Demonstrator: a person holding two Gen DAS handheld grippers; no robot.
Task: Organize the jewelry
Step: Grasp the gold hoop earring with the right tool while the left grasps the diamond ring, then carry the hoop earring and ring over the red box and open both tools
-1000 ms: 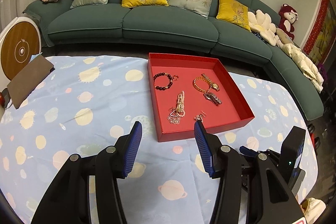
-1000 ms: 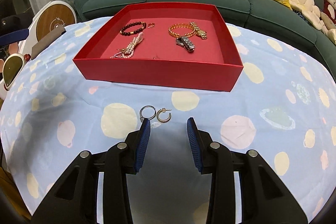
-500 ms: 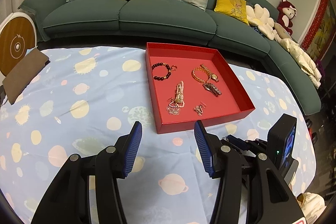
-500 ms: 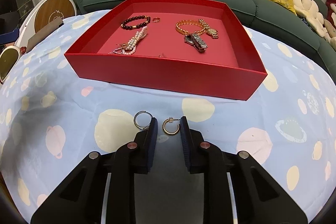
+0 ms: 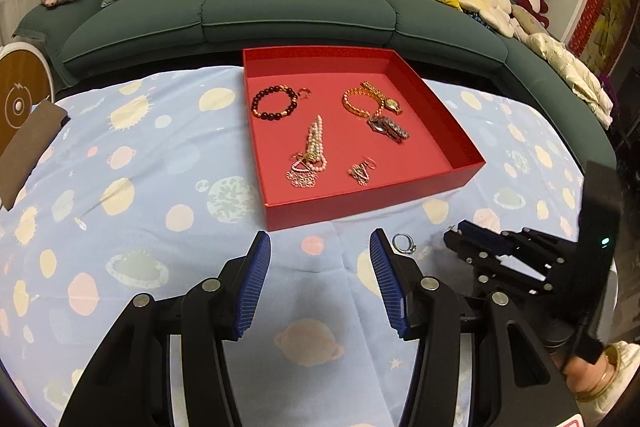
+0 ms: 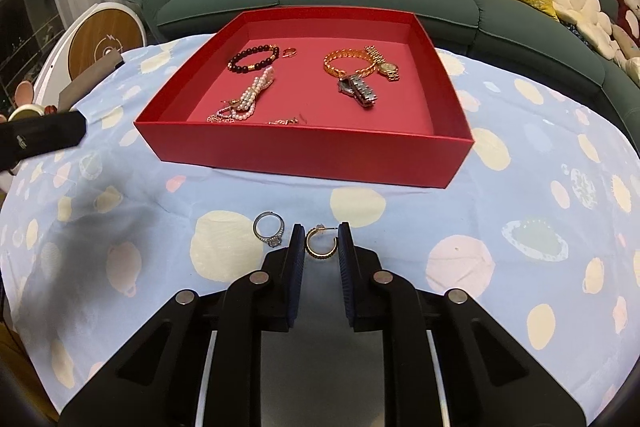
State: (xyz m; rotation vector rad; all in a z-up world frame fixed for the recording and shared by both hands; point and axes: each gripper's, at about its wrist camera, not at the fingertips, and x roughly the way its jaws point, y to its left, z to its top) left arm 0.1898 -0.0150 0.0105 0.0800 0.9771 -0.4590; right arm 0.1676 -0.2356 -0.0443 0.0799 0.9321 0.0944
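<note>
A small gold hoop earring (image 6: 321,245) with a straight post lies flat on a pale blue tablecloth (image 6: 520,187) printed with cream planets, just in front of a shallow red tray (image 6: 304,151). The right gripper (image 6: 319,241) sits low over the cloth, its jaws narrowed to either side of the hoop — whether they actually pinch it cannot be told. Just left of it lies a silver ring (image 6: 269,229) set with a stone. Inside the tray are a dark bead bracelet (image 6: 253,58), a pearl strand (image 6: 252,97), a gold chain bracelet (image 6: 347,63) and two watches. The left gripper (image 5: 320,251) hovers nearer the viewer, jaws wide apart, holding nothing. No readable writing appears.
</note>
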